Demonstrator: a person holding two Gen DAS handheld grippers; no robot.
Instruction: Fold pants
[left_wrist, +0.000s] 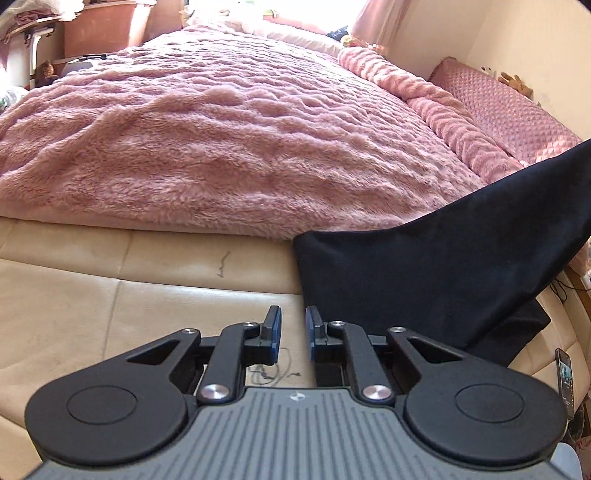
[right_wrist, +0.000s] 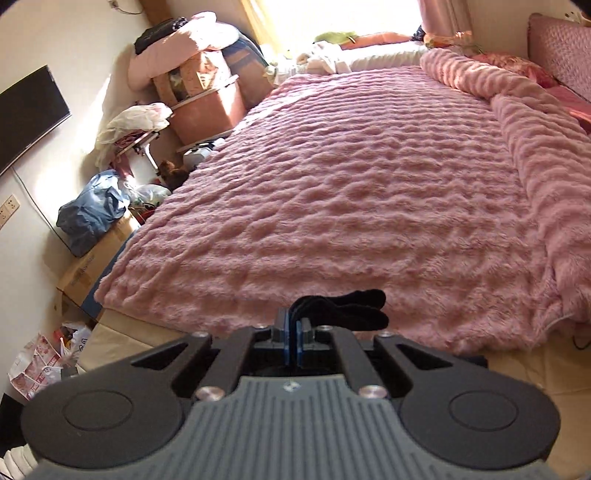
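Observation:
The black pants (left_wrist: 443, 266) hang in the right of the left wrist view. They are pulled up toward the upper right and drape over the edge of the pink fluffy blanket (left_wrist: 221, 140) and the cream padded bed end (left_wrist: 110, 288). My left gripper (left_wrist: 293, 325) is just left of the pants' lower edge, open a little, with nothing between its blue pads. In the right wrist view my right gripper (right_wrist: 294, 325) is shut on a bunch of the black pants fabric (right_wrist: 354, 310), which sticks out past its fingertips above the blanket (right_wrist: 351, 184).
A rolled pink blanket (right_wrist: 535, 155) runs along the bed's right side. Boxes, bags and piled bedding (right_wrist: 92, 218) crowd the floor left of the bed, below a wall screen (right_wrist: 29, 114). A phone (left_wrist: 565, 376) stands at the right of the bed end.

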